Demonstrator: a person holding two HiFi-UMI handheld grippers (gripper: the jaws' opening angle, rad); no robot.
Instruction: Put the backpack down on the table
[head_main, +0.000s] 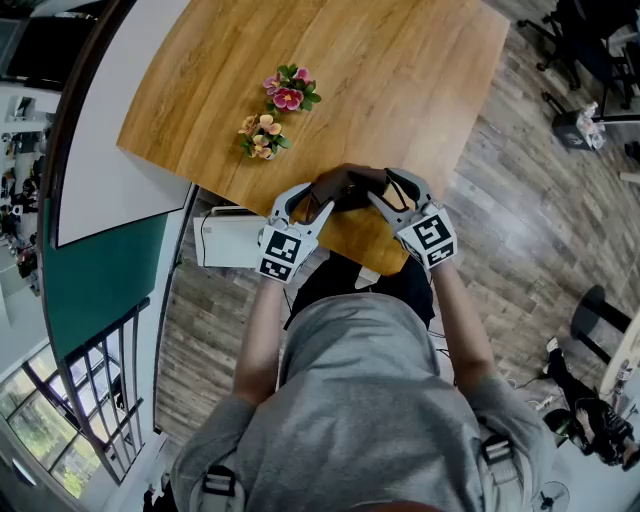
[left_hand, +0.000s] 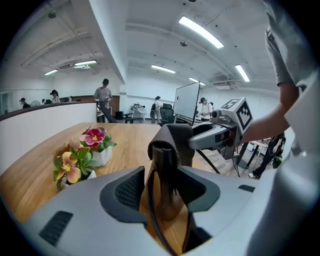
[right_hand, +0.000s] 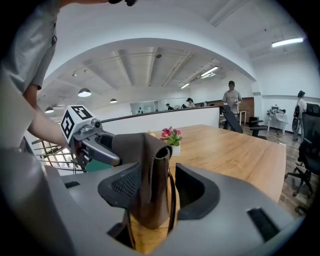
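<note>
A dark brown leather backpack (head_main: 345, 190) stands at the near edge of the wooden table (head_main: 400, 80), between my two grippers. My left gripper (head_main: 305, 205) is at its left side, my right gripper (head_main: 385, 190) at its right. In the left gripper view a part of the backpack (left_hand: 170, 165) stands upright between the jaws of my left gripper (left_hand: 162, 187), with a little room on the right. In the right gripper view the backpack (right_hand: 147, 175) leans against the left pad of my right gripper (right_hand: 157, 187), and the right pad stands apart from it. Both grippers are open.
Two small pots of flowers (head_main: 290, 90) (head_main: 262, 137) stand further in on the table. A white box (head_main: 225, 240) sits below the table's left edge. Office chairs (head_main: 580, 40) are at the far right. People (left_hand: 103, 97) stand in the background.
</note>
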